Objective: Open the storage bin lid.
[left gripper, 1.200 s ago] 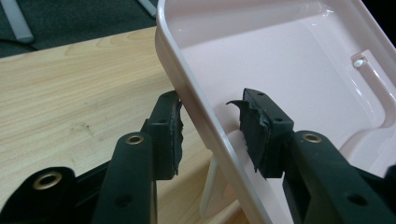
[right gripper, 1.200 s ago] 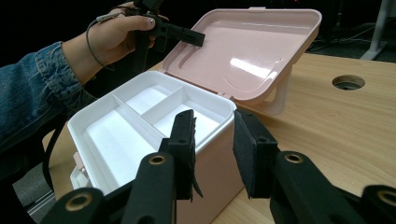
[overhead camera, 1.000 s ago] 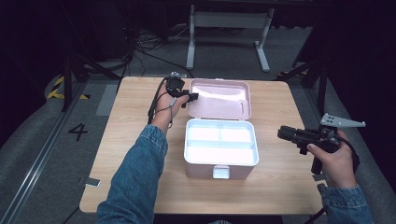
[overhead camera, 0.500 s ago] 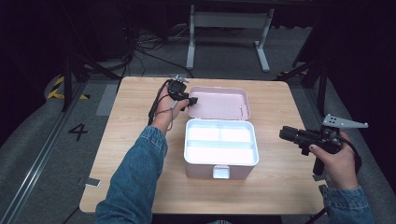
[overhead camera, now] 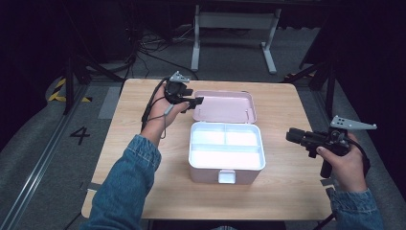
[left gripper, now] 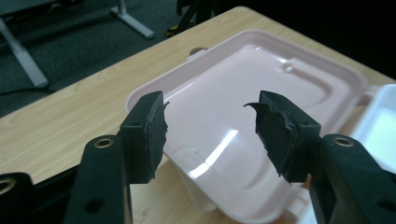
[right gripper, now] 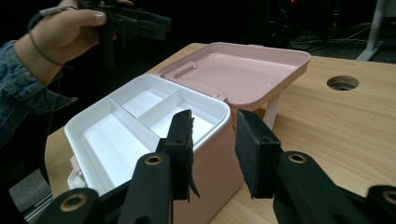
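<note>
**Operator:** Checking the left claw (overhead camera: pixel 197 100) first: we hold it raised at the left rear corner of the pink box lid (overhead camera: pixel 224 106). Its jaws have just been opening and now stand spread, with nothing between the pads (left gripper: pixel 150 128). In the left gripper view we see the lid's glossy inner face beyond the gap, clear of both pads.

**Inspector:** Confirmed. Where do we place the box itself?

**Operator:** We locate the pink box (overhead camera: pixel 226 152) at the middle of the wooden surface (overhead camera: pixel 124 139). Its lid lies folded back flat behind the body, hinged along the rear edge. A white tray (overhead camera: pixel 225 149) sits in the body, divided into two small rear compartments and one long front compartment. The latch (overhead camera: pixel 226 177) faces us at the front wall.

**Inspector:** And the right claw (overhead camera: pixel 290 136)?

**Operator:** We hold it level to the right of the box, apart from it, pointing toward its right wall. Its jaws have just been opening slightly and stand parted on nothing. In the right gripper view the fingers (right gripper: pixel 256 154) frame the box's near corner without touching it.
</note>
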The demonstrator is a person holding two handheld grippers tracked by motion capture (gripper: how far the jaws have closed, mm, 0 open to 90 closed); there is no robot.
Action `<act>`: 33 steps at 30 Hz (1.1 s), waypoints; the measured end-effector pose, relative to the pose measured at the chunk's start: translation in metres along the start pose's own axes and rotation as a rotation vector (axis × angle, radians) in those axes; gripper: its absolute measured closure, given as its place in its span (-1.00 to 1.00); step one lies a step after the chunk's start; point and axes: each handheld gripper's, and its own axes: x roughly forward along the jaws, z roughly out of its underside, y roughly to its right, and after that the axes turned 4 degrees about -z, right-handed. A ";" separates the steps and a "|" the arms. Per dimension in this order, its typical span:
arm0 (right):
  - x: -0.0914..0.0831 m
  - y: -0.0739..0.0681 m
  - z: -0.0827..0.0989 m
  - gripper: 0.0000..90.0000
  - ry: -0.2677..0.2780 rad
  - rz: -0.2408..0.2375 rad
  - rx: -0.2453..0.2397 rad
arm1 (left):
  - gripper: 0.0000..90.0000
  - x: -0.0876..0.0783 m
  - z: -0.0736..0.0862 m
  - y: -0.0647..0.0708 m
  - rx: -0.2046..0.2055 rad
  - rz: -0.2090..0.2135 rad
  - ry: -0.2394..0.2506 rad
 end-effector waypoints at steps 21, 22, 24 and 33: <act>0.033 0.018 -0.020 0.33 -0.067 0.007 -0.025 | -0.20 -0.115 0.054 0.021 0.070 -0.072 -0.027; 0.033 0.019 -0.020 0.31 -0.076 0.012 -0.025 | -0.22 -0.118 0.059 0.020 0.072 -0.083 -0.037; 0.032 0.020 -0.018 0.29 -0.092 0.035 -0.029 | -0.23 -0.123 0.072 0.018 0.047 -0.093 -0.045; 0.030 0.034 -0.005 0.22 -0.157 0.121 -0.027 | -0.23 -0.135 0.121 0.001 -0.046 -0.170 -0.046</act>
